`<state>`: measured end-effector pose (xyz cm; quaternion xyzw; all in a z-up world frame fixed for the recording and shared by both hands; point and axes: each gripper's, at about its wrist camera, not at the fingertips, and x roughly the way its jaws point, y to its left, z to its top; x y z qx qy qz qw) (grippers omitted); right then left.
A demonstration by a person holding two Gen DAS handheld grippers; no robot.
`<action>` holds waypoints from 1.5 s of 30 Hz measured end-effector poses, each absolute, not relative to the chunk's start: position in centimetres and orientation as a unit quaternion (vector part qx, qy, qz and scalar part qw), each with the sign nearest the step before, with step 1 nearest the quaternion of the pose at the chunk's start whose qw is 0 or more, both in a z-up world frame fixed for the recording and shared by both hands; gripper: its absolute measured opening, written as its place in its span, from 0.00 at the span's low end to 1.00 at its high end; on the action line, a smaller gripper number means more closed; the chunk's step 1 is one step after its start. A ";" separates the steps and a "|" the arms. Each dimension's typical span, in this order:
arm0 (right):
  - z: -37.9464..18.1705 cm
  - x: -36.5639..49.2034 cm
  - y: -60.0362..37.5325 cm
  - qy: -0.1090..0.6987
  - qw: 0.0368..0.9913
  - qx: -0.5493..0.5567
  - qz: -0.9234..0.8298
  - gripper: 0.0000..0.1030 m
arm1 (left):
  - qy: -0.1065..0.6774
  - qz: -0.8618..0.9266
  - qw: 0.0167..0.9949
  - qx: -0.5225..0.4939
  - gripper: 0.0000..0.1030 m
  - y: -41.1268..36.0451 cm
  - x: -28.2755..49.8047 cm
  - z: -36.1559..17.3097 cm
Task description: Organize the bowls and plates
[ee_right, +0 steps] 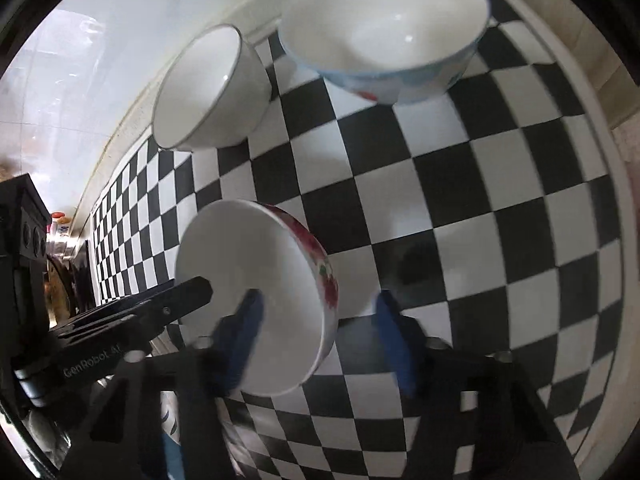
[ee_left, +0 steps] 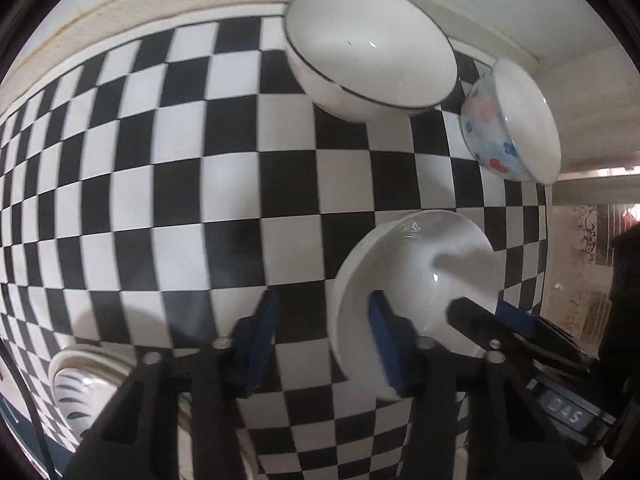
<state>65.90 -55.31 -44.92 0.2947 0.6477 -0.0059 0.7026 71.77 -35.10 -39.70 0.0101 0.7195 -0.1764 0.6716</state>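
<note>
Red-flowered bowl [ee_right: 256, 300] nearest; dark-rimmed bowl [ee_right: 208, 88], blue-patterned bowl [ee_right: 384, 32] behind, all upright.

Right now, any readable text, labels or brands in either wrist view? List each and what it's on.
"GenRobot AI": white print on the black body of the left gripper, seen in the right wrist view; the last letters are soft.
"DAS": pale letters on a small grey plate on the right gripper, low right in the left wrist view; it may be part of a longer word.
The bowls and the checkered mat carry no text.
</note>
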 end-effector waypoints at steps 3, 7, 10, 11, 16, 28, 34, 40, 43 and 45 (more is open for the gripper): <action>-46.4 66.3 -55.6 0.658 0.692 0.297 -0.002 0.20 | 0.726 -0.178 0.664 0.012 0.20 -35.6 71.9 -40.5; -47.0 66.1 -55.6 0.658 0.694 0.292 0.000 0.13 | 0.726 -0.188 0.662 0.011 0.18 -36.0 71.8 -40.8; -47.0 66.0 -55.3 0.660 0.696 0.283 0.002 0.13 | 0.720 -0.188 0.667 0.024 0.18 -36.7 71.6 -40.6; -47.0 66.0 -55.2 0.661 0.696 0.279 0.002 0.13 | 0.719 -0.187 0.668 0.027 0.18 -36.9 71.6 -40.6; -45.6 64.9 -53.9 0.659 0.699 0.279 0.007 0.13 | 0.715 -0.190 0.672 0.030 0.18 -37.2 70.6 -39.5; -42.5 57.5 -50.8 0.667 0.697 0.264 0.017 0.13 | 0.723 -0.216 0.655 0.043 0.18 -35.9 63.8 -36.9; -43.8 54.2 -51.2 0.675 0.682 0.279 0.018 0.13 | 0.729 -0.215 0.648 0.048 0.18 -35.8 61.4 -38.0; -45.2 54.0 -51.5 0.682 0.680 0.268 0.022 0.13 | 0.739 -0.200 0.641 0.049 0.18 -35.4 61.0 -39.7; -45.7 54.7 -51.0 0.687 0.679 0.256 0.027 0.13 | 0.745 -0.189 0.638 0.047 0.18 -35.3 60.9 -40.7; -46.0 55.1 -50.5 0.690 0.679 0.248 0.032 0.13 | 0.748 -0.182 0.636 0.045 0.18 -35.1 60.8 -41.2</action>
